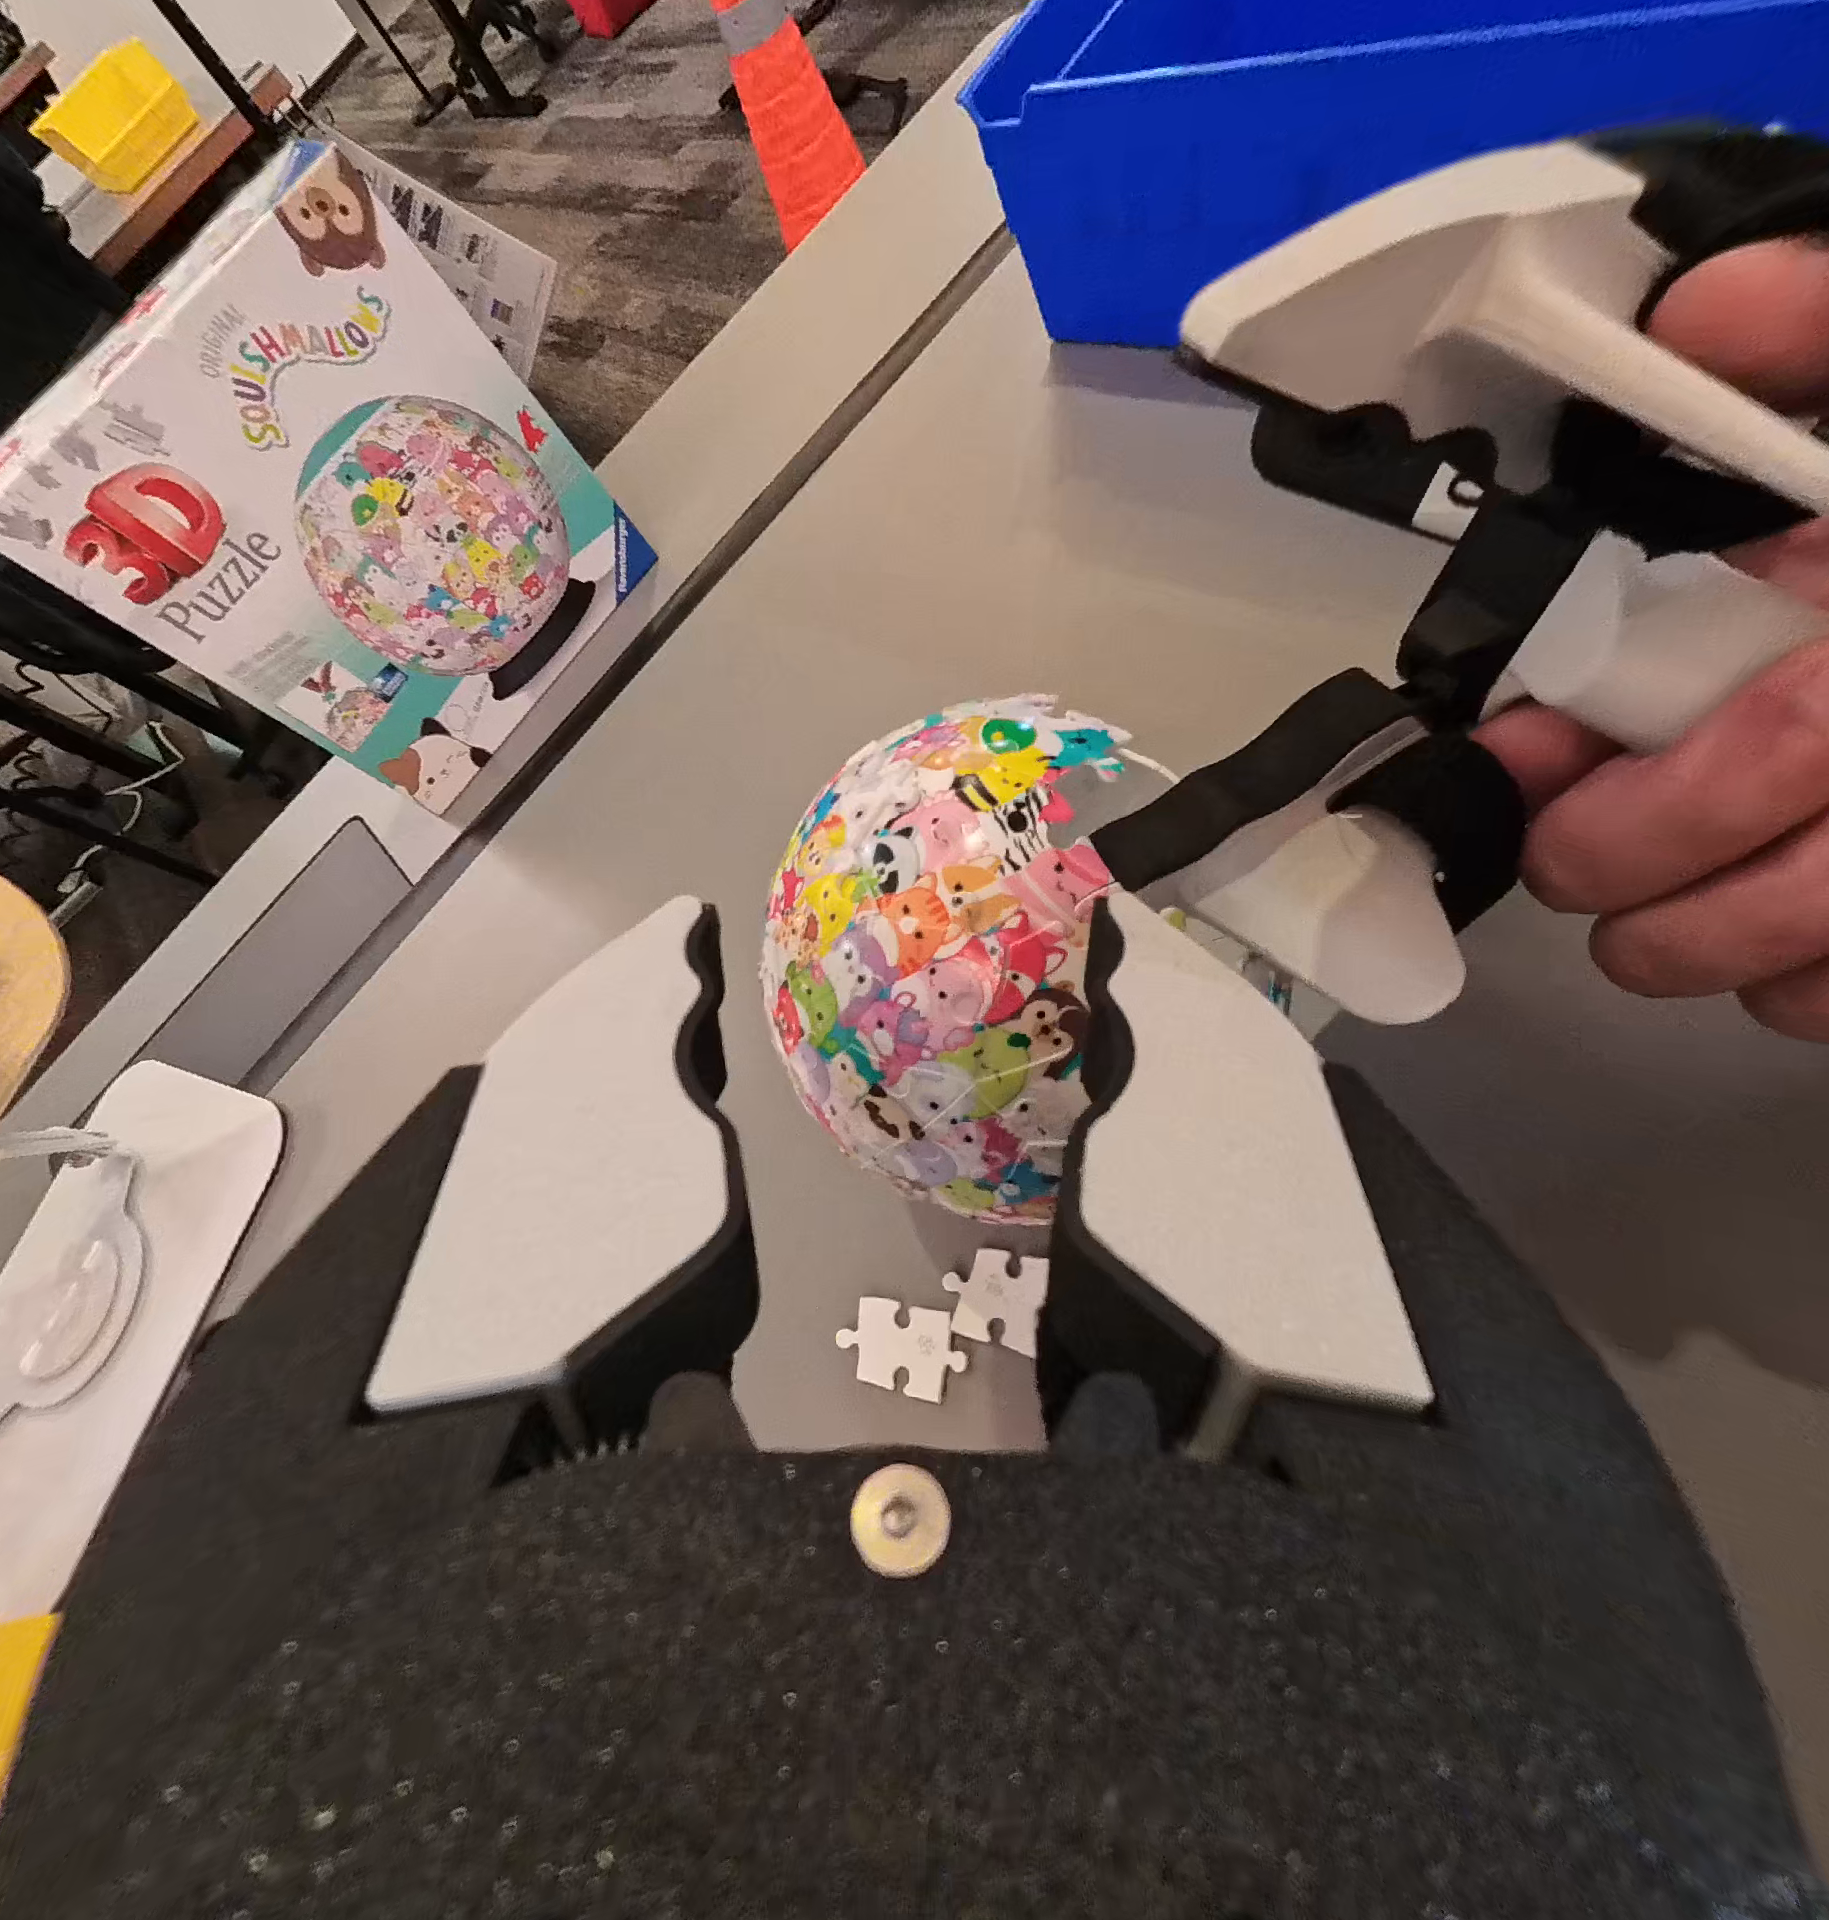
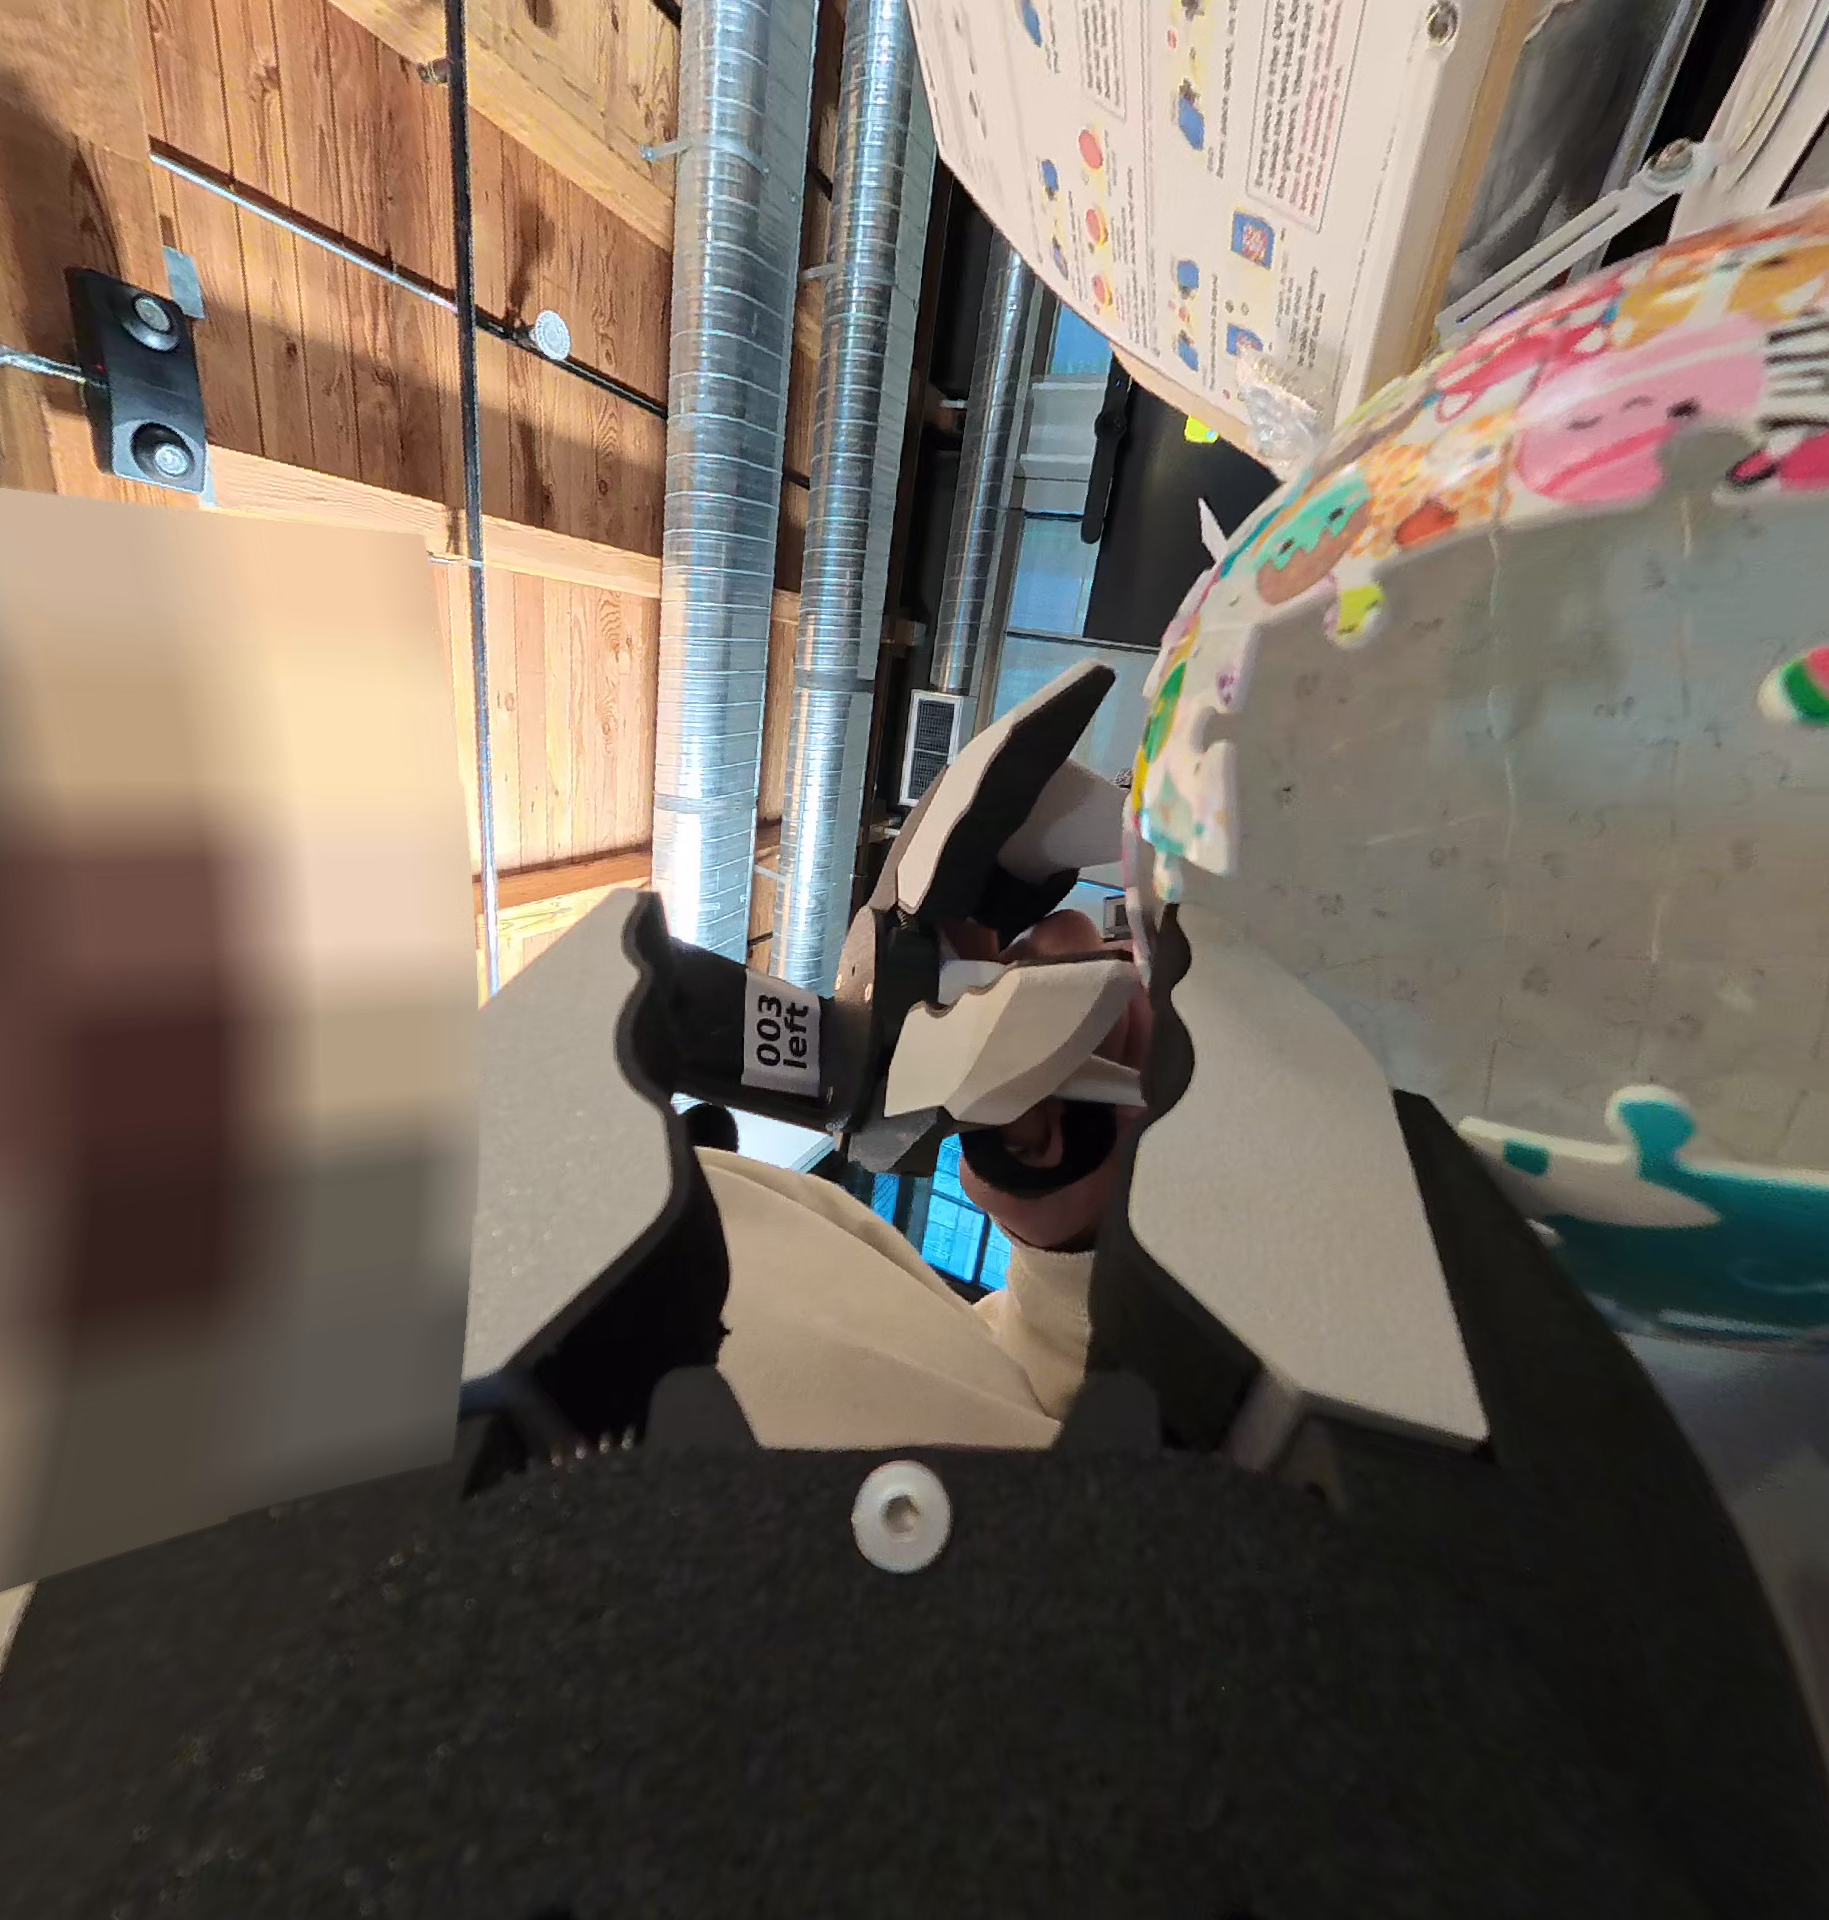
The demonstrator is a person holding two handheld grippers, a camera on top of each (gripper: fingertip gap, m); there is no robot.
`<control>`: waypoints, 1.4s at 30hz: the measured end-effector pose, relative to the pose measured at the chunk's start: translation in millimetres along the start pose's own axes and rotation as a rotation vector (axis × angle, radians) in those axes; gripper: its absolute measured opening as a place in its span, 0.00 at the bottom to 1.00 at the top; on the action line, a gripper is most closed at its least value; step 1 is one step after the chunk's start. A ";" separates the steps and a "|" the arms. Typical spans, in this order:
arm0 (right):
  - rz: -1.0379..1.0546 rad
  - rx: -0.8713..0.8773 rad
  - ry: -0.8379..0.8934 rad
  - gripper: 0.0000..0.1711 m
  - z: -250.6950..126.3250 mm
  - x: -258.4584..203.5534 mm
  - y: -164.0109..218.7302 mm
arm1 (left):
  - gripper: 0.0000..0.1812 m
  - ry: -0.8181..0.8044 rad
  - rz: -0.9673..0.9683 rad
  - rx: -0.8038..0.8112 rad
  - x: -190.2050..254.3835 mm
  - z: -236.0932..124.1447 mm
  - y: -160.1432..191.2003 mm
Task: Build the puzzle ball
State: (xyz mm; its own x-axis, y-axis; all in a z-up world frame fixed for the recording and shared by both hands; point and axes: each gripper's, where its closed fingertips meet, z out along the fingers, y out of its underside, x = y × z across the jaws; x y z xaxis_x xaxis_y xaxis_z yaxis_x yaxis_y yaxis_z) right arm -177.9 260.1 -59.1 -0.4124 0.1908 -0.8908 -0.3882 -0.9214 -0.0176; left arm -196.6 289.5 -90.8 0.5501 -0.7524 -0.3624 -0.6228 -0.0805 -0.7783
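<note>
The part-built puzzle ball [image 1: 920, 966], covered in colourful cartoon animals, rests on the grey table [image 1: 993, 520] with its open side facing up and right. My left gripper [image 1: 905, 925] is open. The ball sits between its fingers, close against the right one, with a gap to the left one. Two loose white puzzle pieces [image 1: 905, 1345] lie face down under it. My right gripper [image 1: 1149, 592] is open wide, and its lower finger reaches the ball's open rim. In the right wrist view the right gripper [image 2: 905, 935] holds nothing; the ball's grey inside [image 2: 1512, 779] is right of its right finger, and the left gripper [image 2: 1097, 862] is beyond.
The puzzle box [image 1: 297, 468] stands at the table's left edge. A blue bin [image 1: 1305, 156] sits at the back right. A white tray with a clear plastic bag [image 1: 110, 1247] is at the near left. An orange cone [image 1: 796, 135] stands on the floor. A printed sheet [image 2: 1180, 156] hangs above.
</note>
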 end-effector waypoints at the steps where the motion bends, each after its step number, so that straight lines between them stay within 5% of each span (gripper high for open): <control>1: 0.004 0.002 -0.003 0.51 0.0 -0.3 -0.1 | 0.37 0.004 -0.006 0.004 -0.3 -1.0 -0.7; 14: -0.060 0.019 0.073 0.57 -1.6 2.7 -5.3 | 0.37 0.014 -0.187 0.008 -43.8 -4.0 9.6; 42: -0.070 -0.001 0.122 0.63 24.1 -2.7 -5.4 | 0.37 0.128 -0.196 0.027 -29.5 7.1 8.2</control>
State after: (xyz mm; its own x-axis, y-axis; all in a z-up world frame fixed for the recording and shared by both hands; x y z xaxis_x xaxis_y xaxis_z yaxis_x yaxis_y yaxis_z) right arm -194.5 272.7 -45.6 -0.2813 0.2127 -0.9358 -0.4120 -0.9074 -0.0824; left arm -214.0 315.7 -90.2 0.5832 -0.8008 -0.1367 -0.4952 -0.2170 -0.8413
